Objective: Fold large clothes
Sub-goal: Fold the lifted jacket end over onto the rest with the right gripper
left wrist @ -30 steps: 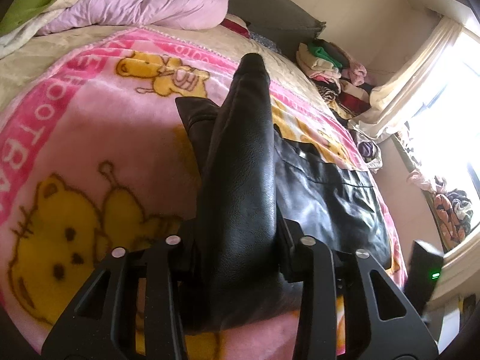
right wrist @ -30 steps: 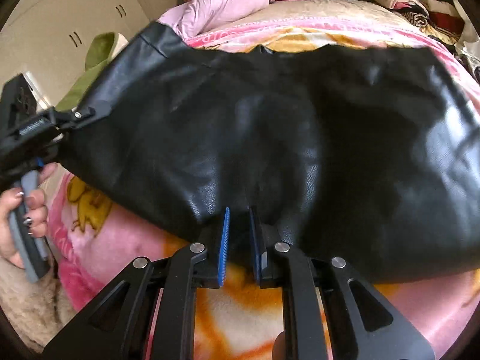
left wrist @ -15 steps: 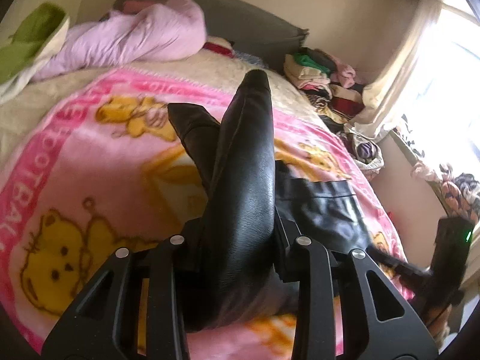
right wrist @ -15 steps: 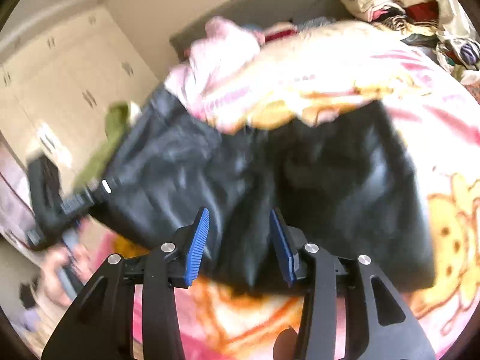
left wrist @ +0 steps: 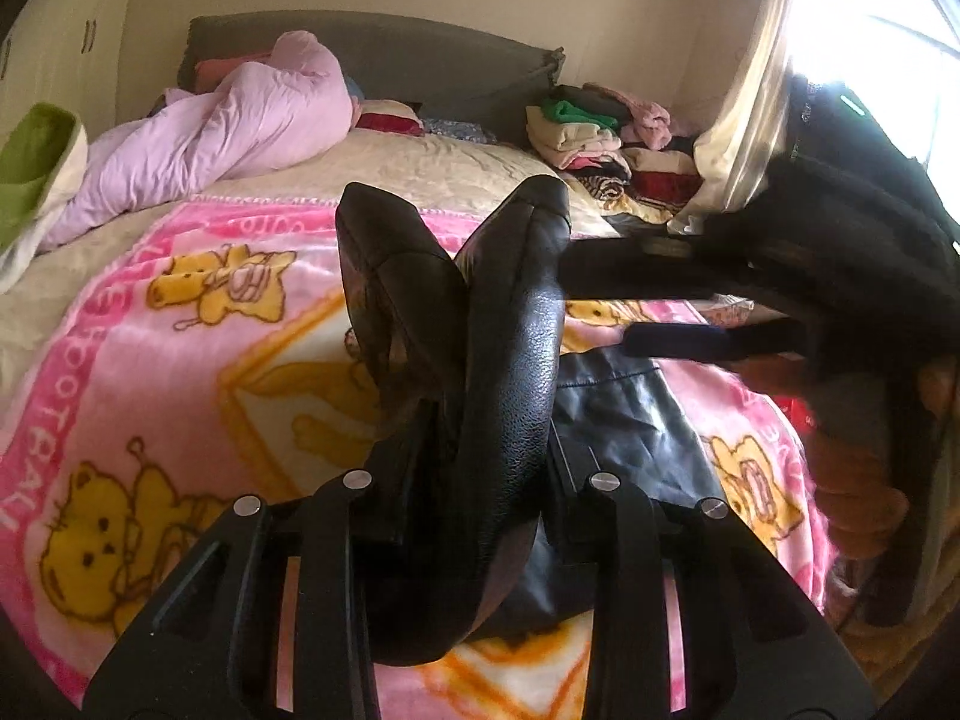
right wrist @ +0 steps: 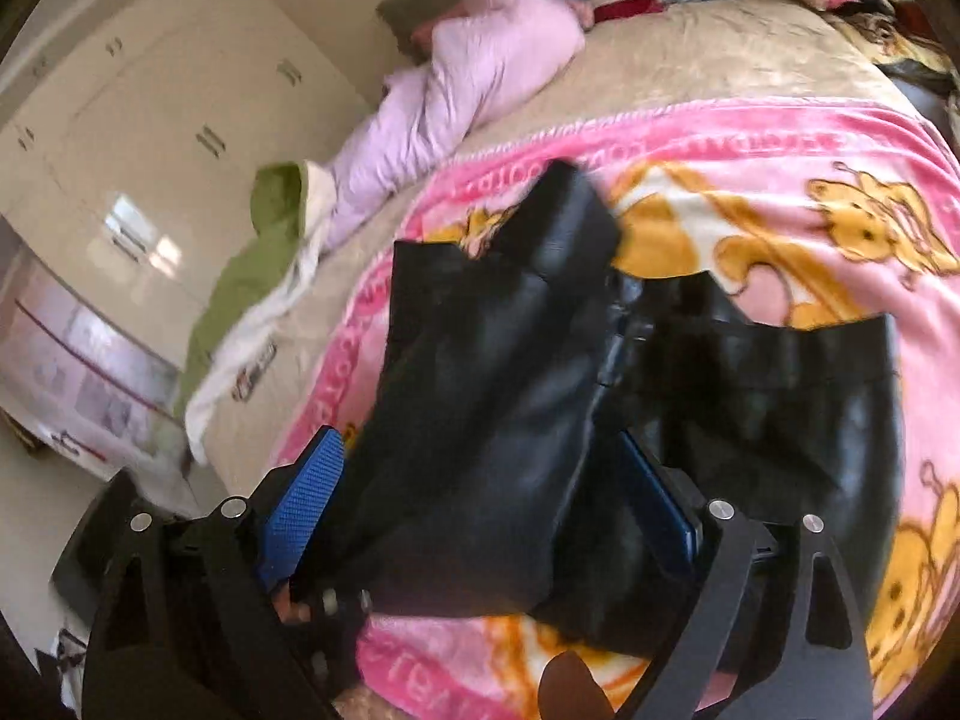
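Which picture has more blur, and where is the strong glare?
Right wrist view: motion blur smears the black leather garment and the wardrobe doors. Left wrist view: sharper, yet the window at the upper right is blown out to white, so the right gripper before it shows only as a dark silhouette.

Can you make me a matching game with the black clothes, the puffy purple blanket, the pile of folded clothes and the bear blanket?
Things:
1. black leather garment
2. lilac quilt
3. stack of folded clothes
4. pink bear blanket

Descriptions:
A. spread flat on the bed
B. bunched by the headboard
C. clamped in the left gripper
D. piled near the window

Pairs: 1-C, 2-B, 3-D, 4-A
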`<state>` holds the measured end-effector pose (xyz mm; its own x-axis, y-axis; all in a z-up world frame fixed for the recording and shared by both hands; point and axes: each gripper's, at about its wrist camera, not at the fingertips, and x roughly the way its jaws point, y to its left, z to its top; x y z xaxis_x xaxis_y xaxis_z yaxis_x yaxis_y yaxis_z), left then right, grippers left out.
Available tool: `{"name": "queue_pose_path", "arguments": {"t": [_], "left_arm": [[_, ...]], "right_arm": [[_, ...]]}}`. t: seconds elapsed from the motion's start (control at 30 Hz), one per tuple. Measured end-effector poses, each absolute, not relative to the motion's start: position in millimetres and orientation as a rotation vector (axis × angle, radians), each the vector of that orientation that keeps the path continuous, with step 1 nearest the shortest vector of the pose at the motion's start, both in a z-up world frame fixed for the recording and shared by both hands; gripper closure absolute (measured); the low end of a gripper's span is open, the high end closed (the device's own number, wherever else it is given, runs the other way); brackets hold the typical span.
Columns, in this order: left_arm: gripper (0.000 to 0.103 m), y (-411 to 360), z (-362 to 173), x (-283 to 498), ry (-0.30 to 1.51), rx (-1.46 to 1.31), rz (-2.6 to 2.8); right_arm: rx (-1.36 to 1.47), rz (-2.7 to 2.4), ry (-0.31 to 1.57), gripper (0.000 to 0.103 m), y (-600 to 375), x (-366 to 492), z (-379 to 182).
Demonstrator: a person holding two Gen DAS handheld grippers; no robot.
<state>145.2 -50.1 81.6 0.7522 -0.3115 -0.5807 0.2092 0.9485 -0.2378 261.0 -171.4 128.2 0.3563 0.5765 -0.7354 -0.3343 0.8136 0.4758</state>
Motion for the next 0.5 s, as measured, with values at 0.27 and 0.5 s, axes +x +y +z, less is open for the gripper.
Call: {"name": "queue_pose_path", "arguments": {"t": [0.27,0.5], "left_arm": [[0.079,-65.0,81.0,141.4,0.657,-0.112,-0.287],[0.072,-67.1,82.7,139.7,0.644,-0.101,-0.325]], "right_arm": [[0.071,0.519,1.126,0.014,-124.9,291.3,116.5],[0.071,0.632,1.098,0.068,-133.5,297.3,105.0]]}}
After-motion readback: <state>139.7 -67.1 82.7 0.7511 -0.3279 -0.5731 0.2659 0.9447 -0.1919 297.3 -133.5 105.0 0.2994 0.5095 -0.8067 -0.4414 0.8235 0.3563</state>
